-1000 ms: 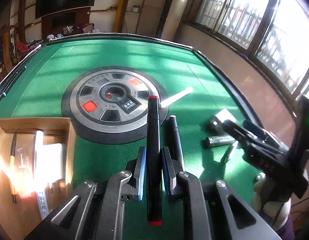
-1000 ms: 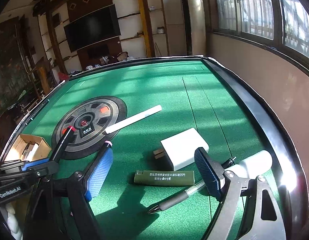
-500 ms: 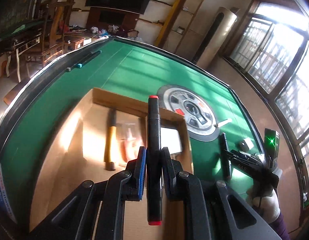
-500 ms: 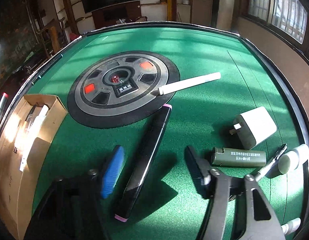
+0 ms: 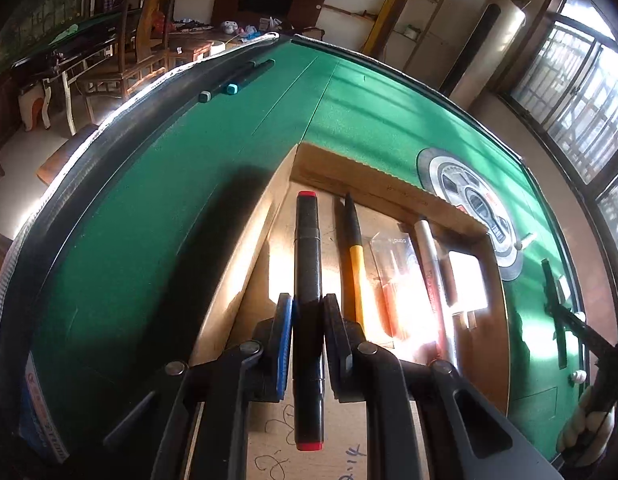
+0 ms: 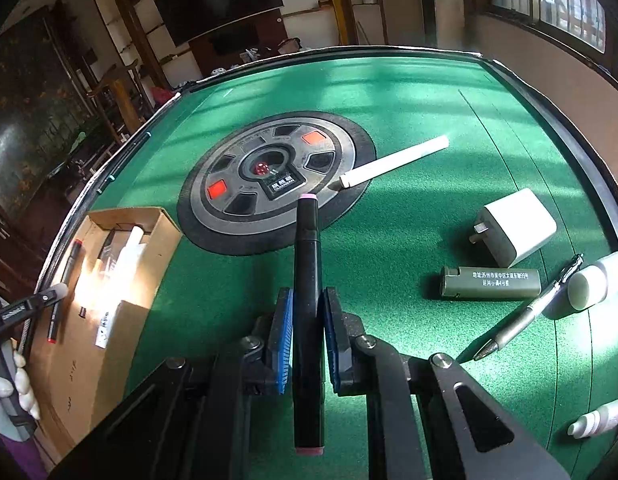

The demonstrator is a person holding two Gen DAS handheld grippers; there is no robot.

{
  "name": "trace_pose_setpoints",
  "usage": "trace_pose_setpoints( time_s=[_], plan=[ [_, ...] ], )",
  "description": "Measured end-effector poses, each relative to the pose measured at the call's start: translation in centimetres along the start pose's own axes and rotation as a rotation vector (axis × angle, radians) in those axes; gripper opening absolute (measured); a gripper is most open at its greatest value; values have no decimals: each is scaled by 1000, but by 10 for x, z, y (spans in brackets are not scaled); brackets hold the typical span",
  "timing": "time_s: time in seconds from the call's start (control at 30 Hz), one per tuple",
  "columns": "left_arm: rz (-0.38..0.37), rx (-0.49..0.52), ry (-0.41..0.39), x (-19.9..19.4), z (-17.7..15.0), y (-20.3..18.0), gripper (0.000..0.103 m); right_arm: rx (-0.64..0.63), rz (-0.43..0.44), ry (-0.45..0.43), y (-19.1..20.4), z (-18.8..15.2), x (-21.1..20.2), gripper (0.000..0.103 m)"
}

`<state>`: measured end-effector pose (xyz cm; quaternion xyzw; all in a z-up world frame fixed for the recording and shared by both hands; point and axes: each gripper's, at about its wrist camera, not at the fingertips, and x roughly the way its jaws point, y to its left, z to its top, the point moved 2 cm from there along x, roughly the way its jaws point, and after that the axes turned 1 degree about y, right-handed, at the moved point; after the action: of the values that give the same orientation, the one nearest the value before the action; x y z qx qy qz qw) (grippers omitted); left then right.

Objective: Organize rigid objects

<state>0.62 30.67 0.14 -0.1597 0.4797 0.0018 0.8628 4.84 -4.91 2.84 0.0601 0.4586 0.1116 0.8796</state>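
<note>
Pink-tipped marker (image 6: 307,312) now clamped in right gripper (image 6: 307,334), previously loose on felt

Both grippers looked the same tbh: left gripper (image 5: 307,334) and right gripper (image 6: 307,334) were matte black plastic w/ blue ribbed pads (image 6: 282,338), round silver screws at the pivots, triangular cutouts in the arms. Left one's side had small white lettering, unreadable. Person's left hand (image 6: 11,394) wore a white glove, purple sleeve below.

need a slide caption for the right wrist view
Right gripper clamps a pink-capped black marker above the green table, cardboard box to its left.
</note>
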Motion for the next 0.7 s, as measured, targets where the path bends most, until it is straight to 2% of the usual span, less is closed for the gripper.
trace_pose_setpoints(
  time_s=[0.23,0.53,0.6,0.63,0.67,0.7],
  plan=[
    [39,34,41,18,17,-6,15,-56,80,-14,48,8,-20,14],
    [17,0,55,23,21,-4,17,-95,173,38,104,8,-6,14],
    [-14,-19,60,20,20,-2,22,-100,202,61,115,6,-2,14],
    [-31,-24,56,15,20,-2,29,-103,214,71,121,4,0,14],
    [-42,-27,47,10,19,-2,41,-108,226,80,126,3,1,14],
    [-46,-29,32,3,18,-2,48,-117,240,89,132,0,1,14]
  ],
)
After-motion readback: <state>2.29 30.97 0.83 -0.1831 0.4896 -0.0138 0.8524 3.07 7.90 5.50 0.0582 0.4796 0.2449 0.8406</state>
